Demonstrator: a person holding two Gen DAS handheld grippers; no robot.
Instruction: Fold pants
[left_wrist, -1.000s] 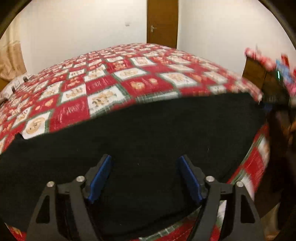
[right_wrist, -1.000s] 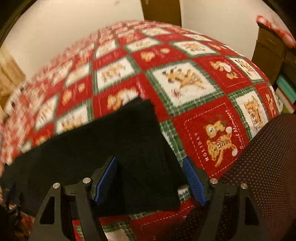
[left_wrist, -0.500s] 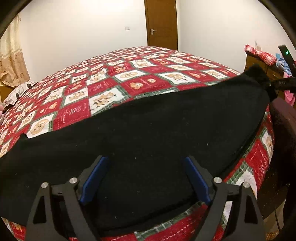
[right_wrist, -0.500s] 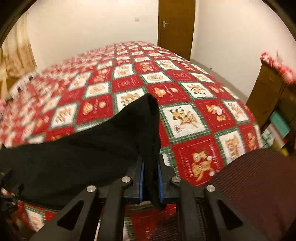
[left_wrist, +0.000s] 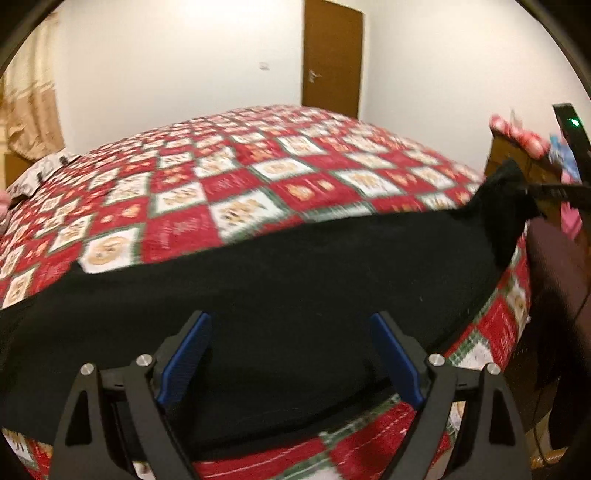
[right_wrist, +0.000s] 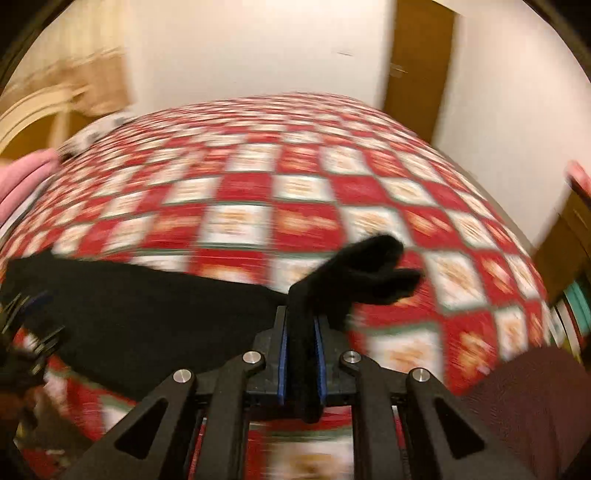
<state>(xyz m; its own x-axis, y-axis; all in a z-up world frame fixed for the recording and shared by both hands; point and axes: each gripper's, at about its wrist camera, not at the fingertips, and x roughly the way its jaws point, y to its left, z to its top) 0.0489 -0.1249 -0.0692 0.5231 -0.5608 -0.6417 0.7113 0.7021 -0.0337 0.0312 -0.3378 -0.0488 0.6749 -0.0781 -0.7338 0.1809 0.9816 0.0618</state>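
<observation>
The black pants (left_wrist: 295, 295) lie spread across the near edge of a bed covered by a red, white and green patchwork bedspread (left_wrist: 258, 166), reaching from the left side of the left wrist view to its right side, where one corner is lifted off the bed. The right claw (right_wrist: 301, 332) is clamped on that corner: its blue pads (right_wrist: 282, 354) press a thick fold of the black cloth from both sides, and a bunched end of the fabric sticks up and forward past the fingertips, above the bedspread. Its jaws have just been closing, and the cloth is between them. In the left wrist view the same claw shows at the far right as a dark bar with a green light, pulling the corner of the pants up into a peak. The left claw (left_wrist: 291, 358) hangs over the middle of the pants with its jaws spread wide; they have just been opening, and the blue pads (left_wrist: 184, 362) stand well apart over the cloth without pinching it. A brown door (left_wrist: 330, 59) stands in the white wall behind the bed.
</observation>
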